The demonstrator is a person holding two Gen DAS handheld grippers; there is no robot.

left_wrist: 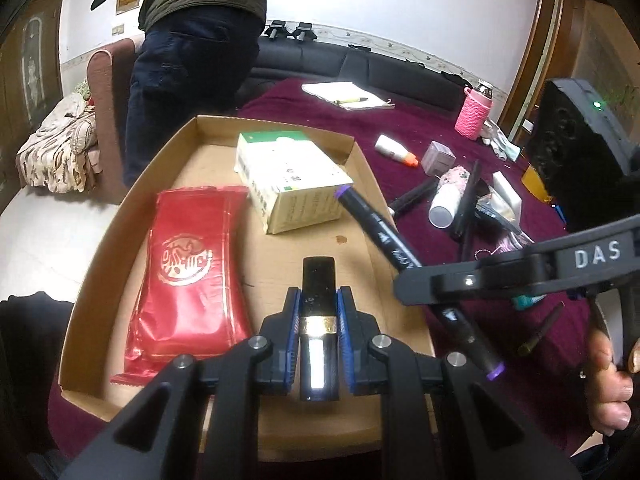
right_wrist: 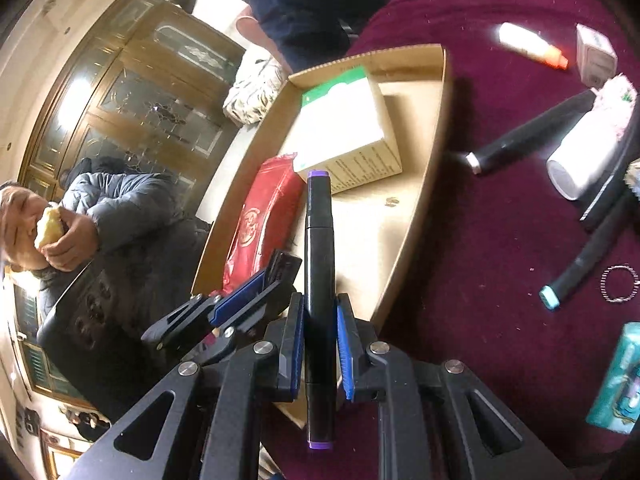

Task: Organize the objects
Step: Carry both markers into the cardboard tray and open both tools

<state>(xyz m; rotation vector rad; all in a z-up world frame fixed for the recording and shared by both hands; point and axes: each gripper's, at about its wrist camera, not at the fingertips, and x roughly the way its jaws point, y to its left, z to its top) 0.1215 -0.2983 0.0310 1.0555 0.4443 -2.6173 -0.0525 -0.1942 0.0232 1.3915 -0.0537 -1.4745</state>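
While both tools hang over the cardboard tray (left_wrist: 120, 240), each carries one item. Left hand-held gripper (left_wrist: 319, 320): blue pads clamped on a black lipstick tube (left_wrist: 319, 280) with a gold band, held low over the tray floor just beside the red foil packet (left_wrist: 188, 272). Right hand-held gripper (right_wrist: 319, 344): pads shut on a black marker (right_wrist: 320, 264) with purple ends, gripped near its middle, its far end reaching almost to the green-and-white carton (right_wrist: 348, 128).

Advice for the step, as a judgement: lower each item until it lies flat on bare cardboard between packet and tray wall before parting the pads, lipstick first, since the two tools stand close and the marker crosses above the tray's right wall. Lay the marker parallel to that wall so it cannot roll.

Count, near to far. In the tray: one red packet, one carton. On the maroon worktop (right_wrist: 500, 260): one teal-tipped marker (right_wrist: 584, 264), about three more dark pens or markers, one teal packet (right_wrist: 616, 380), one bead bracelet (right_wrist: 620, 284), one white bottle (right_wrist: 576, 160), one small grey box (right_wrist: 596, 56), one orange-capped white tube (right_wrist: 532, 46), one pink-sleeved bottle (left_wrist: 474, 114), one notepad with pen (left_wrist: 348, 96). Further small items in the pile cannot be told apart.
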